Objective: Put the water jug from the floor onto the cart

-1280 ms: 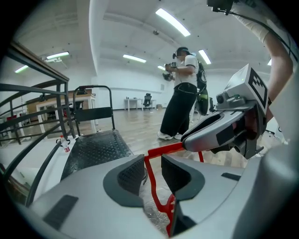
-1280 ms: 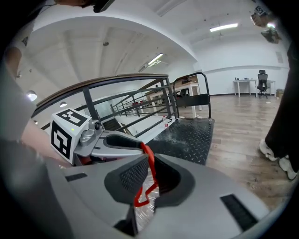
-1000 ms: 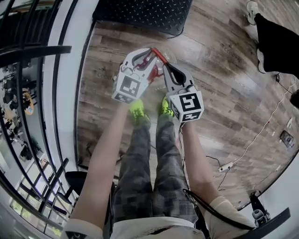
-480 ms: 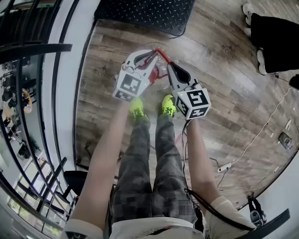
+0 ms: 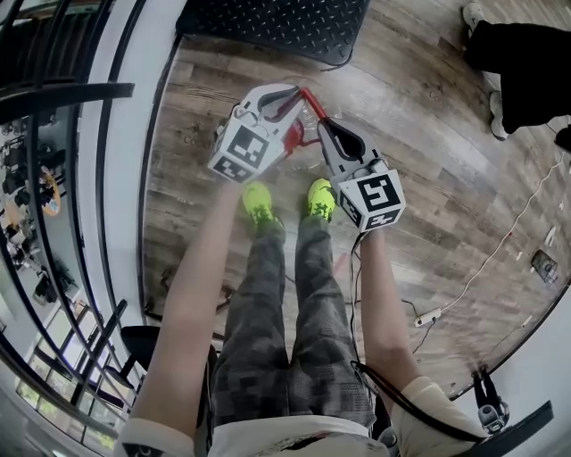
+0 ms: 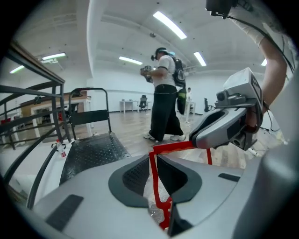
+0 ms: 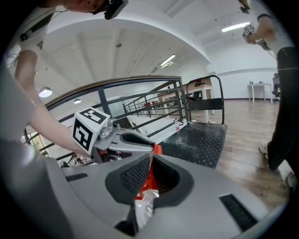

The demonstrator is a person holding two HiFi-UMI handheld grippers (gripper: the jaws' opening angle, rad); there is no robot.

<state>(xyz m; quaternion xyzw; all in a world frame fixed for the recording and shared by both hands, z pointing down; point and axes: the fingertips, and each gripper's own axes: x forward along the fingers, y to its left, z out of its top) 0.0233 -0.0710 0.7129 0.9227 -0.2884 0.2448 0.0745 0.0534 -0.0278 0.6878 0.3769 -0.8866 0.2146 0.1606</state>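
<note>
Your left gripper (image 5: 287,100) and right gripper (image 5: 321,127) are both clamped on the red handle (image 5: 308,103) of the water jug (image 7: 142,207). It hangs over the floor (image 5: 223,214), short of the cart (image 5: 268,27). Lift evenly past the cart's near edge.

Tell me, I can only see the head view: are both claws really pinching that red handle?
Observer: Yes. The left gripper view shows the left claw shut on the thin red handle.
Operator: And the other one?
Observer: The right gripper view shows the right claw shut on it too, with crinkly clear plastic just below the pinch.
Operator: Does the cart have a bar to push?
Observer: Yes, the left gripper view shows the cart with an upright black rail at its far end.
</note>
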